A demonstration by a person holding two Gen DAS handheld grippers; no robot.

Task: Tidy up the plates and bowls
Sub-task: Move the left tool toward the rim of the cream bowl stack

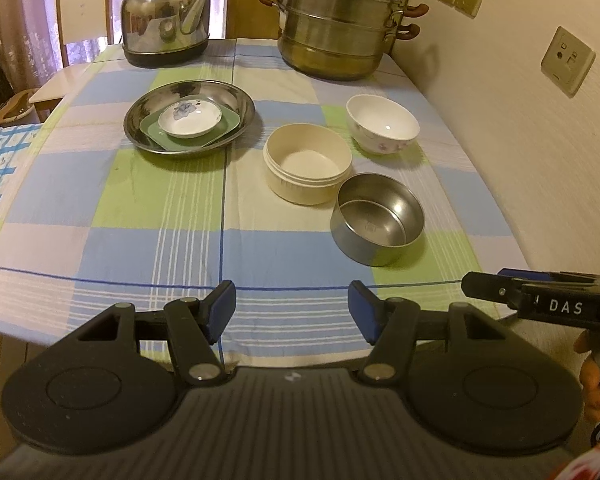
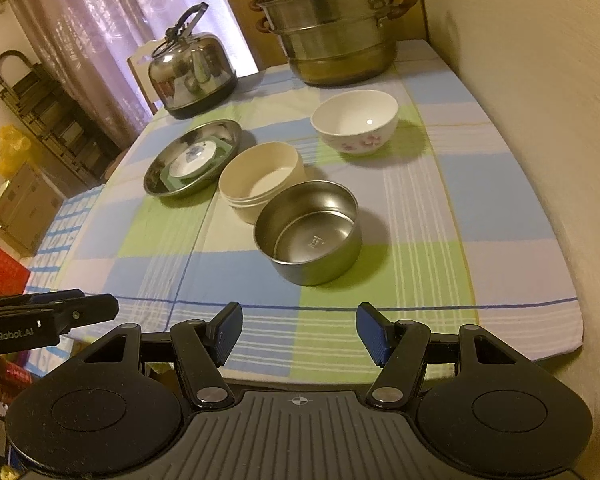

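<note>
Both claws released, left claw point(image 1: 292, 312) and right claw point(image 2: 299, 334) hovering empty over the checked surface point(image 1: 140, 216). Round steel bowl point(image 2: 307, 233) nearest, touching the cream plastic tub point(image 2: 262, 182). Best gripped by its free rim, lifted straight, nested cleanly.

A home dining corner — a checked cloth point(image 1: 148, 208) covers the table, with a kettle point(image 1: 166, 20) and steamer pot point(image 1: 336, 20) at its far edge, curtains point(image 2: 112, 28) behind.

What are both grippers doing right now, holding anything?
Left gripper: open, holding nothing.
Right gripper: open, holding nothing.
</note>
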